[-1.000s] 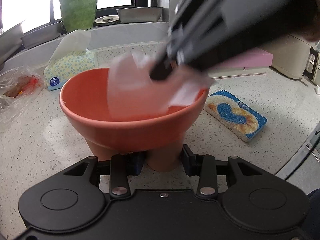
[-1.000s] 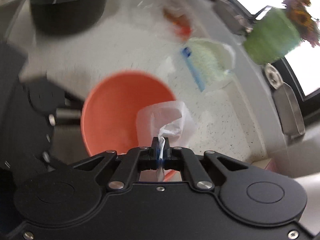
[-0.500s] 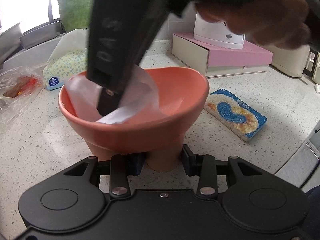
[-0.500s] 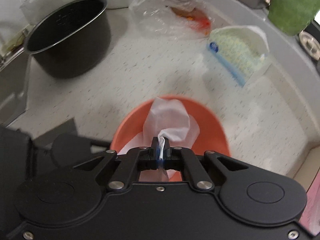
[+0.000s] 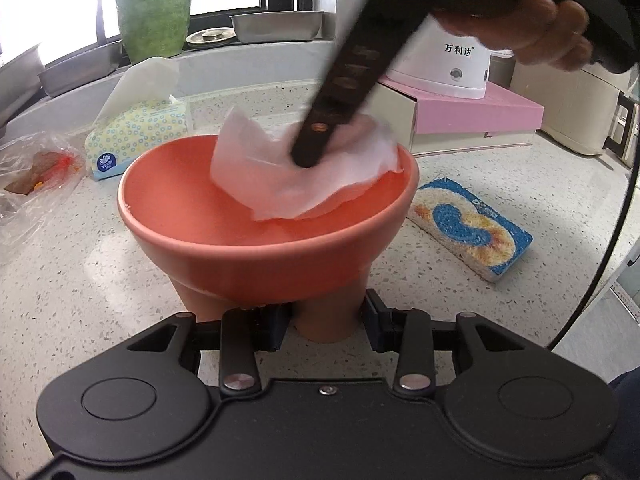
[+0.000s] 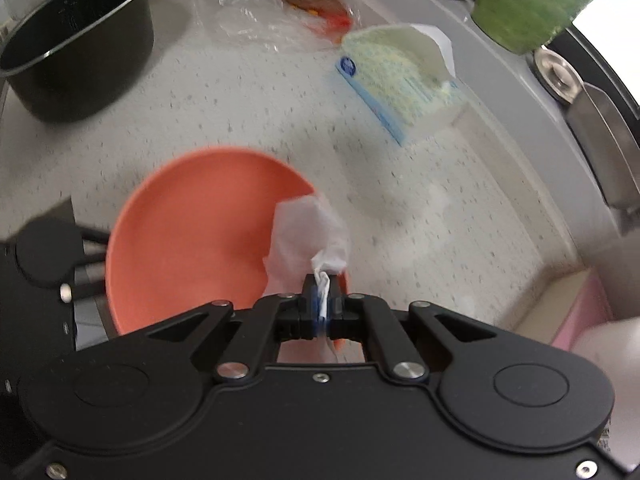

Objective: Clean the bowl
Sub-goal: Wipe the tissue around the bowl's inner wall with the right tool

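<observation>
- I am bracing the orange bowl [image 5: 268, 240] with my left gripper [image 5: 325, 326]: its 2 fingers are sitting on either side of the bowl's narrow foot, closed in against it, low by the speckled counter [image 5: 80, 280].
- The bowl is standing upright on that counter, just in front of my left gripper, with its wide rim facing up.
- My right gripper [image 6: 322, 300] is pinching a crumpled white tissue [image 6: 308, 236]; its 2 fingers are nearly touching, with only the twisted end of the tissue between them.
- In the left wrist view the tissue [image 5: 296, 176] is lying against the far inside wall of the bowl and spilling up over the far rim, with the tip of my right gripper [image 5: 306, 160] pressing into it from above.
- In the right wrist view the tissue is hanging over the bowl's [image 6: 192, 240] right-hand rim; this view is blurred.
- My hand [image 5: 520, 32] is wrapping around the right gripper's handle at the top of the left wrist view.
- A blue, white and orange sponge [image 5: 472, 232] is lying flat on the counter just right of the bowl, not touching it.
- A tissue pack [image 5: 136, 136] is sitting behind the bowl to the left, with a crumpled plastic bag [image 5: 36, 176] further left.
- A black pot [image 6: 76, 44] is standing well apart from the bowl.
</observation>
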`<state>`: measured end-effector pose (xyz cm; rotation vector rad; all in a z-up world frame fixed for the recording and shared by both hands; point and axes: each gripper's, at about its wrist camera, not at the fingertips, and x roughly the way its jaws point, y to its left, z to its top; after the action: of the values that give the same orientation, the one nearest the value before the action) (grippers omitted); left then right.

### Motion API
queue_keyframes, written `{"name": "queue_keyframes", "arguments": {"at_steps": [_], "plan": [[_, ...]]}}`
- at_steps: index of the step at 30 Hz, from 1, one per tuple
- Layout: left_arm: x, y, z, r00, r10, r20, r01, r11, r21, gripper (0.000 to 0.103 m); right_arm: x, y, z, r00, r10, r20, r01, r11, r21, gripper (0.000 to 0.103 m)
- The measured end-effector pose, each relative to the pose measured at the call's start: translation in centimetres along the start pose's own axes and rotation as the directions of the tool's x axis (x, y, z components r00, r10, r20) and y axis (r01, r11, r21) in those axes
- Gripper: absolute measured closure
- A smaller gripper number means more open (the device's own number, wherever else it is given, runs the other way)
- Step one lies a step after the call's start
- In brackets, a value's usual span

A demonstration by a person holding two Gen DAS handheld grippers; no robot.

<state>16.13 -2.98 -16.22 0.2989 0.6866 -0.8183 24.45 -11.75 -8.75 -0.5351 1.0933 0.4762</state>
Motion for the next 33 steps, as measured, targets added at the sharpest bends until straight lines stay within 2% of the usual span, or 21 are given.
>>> {"name": "queue_keyframes", "arguments": {"at_steps": [6, 18, 26, 33], "plan": [[0.0, -0.1, 0.0, 1.000, 0.001, 0.000, -0.001, 1.000, -0.001, 0.065, -0.6, 0.9, -1.4, 1.000, 0.022, -0.008, -0.022, 1.000, 0.002, 0.099], [-0.1, 0.0, -0.1, 1.000, 0.004, 0.002, -0.004, 1.000, 0.002, 0.065, -1.2, 4.0, -0.8, 0.986, 0.163, 0.024, -0.164, 0.986, 0.027, 0.099], [-0.1, 0.0, -0.1, 1.000, 0.006, 0.002, -0.006, 1.000, 0.004, 0.065, -0.5, 4.9, 2.2, 0.988, 0.130, 0.082, -0.131, 0.991, 0.009, 0.099], [-0.2, 0.2, -0.2, 1.000, 0.004, 0.005, -0.004, 1.000, 0.006, 0.065, -0.6, 3.0, 2.2, 0.995, 0.061, 0.082, -0.064, 0.997, 0.034, 0.099]]}}
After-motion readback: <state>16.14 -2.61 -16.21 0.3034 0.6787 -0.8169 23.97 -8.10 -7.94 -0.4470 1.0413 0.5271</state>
